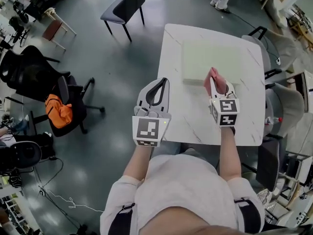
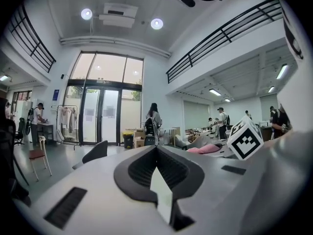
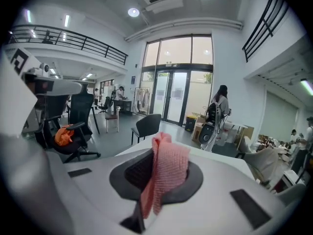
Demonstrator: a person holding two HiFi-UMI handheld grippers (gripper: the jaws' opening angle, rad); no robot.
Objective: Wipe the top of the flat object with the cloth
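head view: a white marbled counter [image 1: 195,124] carries a pale green flat object [image 1: 215,58] on its far half. the right gripper [image 1: 216,84] sits at the 6 o'clock edge of that object with a pink cloth [image 1: 213,76] bunched at its tip; whether the cloth touches the top cannot be told. the left gripper [image 1: 161,82] is held at 9 o'clock of the right one, over the counter's left edge and apart from the flat object. each gripper bears a marker cube [image 1: 147,130] printed with black-and-white squares, no letters. a dark chair [image 1: 124,6] stands on the floor at 11 o'clock of the counter, and an office chair [image 1: 68,99] with an orange bundle [image 1: 57,110] at 9 o'clock. left gripper view: the dark ribbed fingers [image 2: 134,170] of the left gripper [image 2: 155,147] are pressed together at the tip with nothing pinched; the cloth [image 2: 205,149] and the other gripper's marker cube show at 3 o'clock. right gripper view: the fingers [image 3: 128,173] of the right gripper [image 3: 155,153] pinch the cloth [image 3: 168,173], a pink open weave that rises above the tip and hangs down toward the camera. tall glass doors [image 3: 178,99] stand at 12 o'clock, with a person [image 3: 218,109] at 2 o'clock; the small sign beside the doors is too small to read.
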